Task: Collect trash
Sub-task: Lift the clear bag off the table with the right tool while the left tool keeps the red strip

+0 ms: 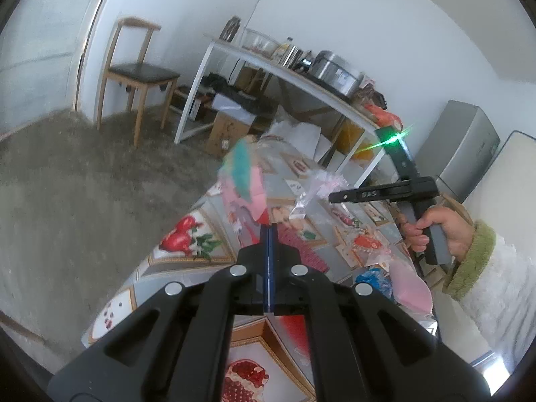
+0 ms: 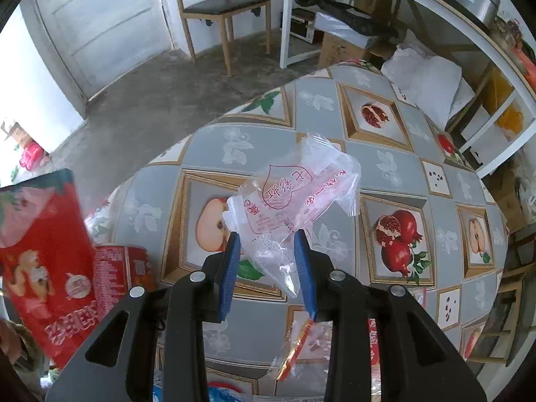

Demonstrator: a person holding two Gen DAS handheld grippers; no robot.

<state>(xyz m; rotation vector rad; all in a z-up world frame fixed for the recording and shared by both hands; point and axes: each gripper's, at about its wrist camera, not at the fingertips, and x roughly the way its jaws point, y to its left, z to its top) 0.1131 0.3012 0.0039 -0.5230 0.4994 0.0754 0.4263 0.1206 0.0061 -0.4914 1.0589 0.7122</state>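
I see both views in soft, even daylight with faint shadows. A green flare [image 1: 393,139] bursts off the device in the left wrist view. The wrapper [image 1: 246,174] ahead of me and the floor [image 1: 83,181] smear with motion blur. My right wrist view is sharper, overexposed at its left edge. Fisheye bending curves the shelf [image 2: 462,30]; corners go black.

The crumpled clear plastic bag [image 2: 288,201] caught between the right-hand jaws carries red Chinese print, upside down from here: a heart outline holding what looks like 七彩虹, with smaller lines beside it too fine to read. Left of those jaws, the red glossy snack pouch [image 2: 43,261] shows big white characters I can't make out.
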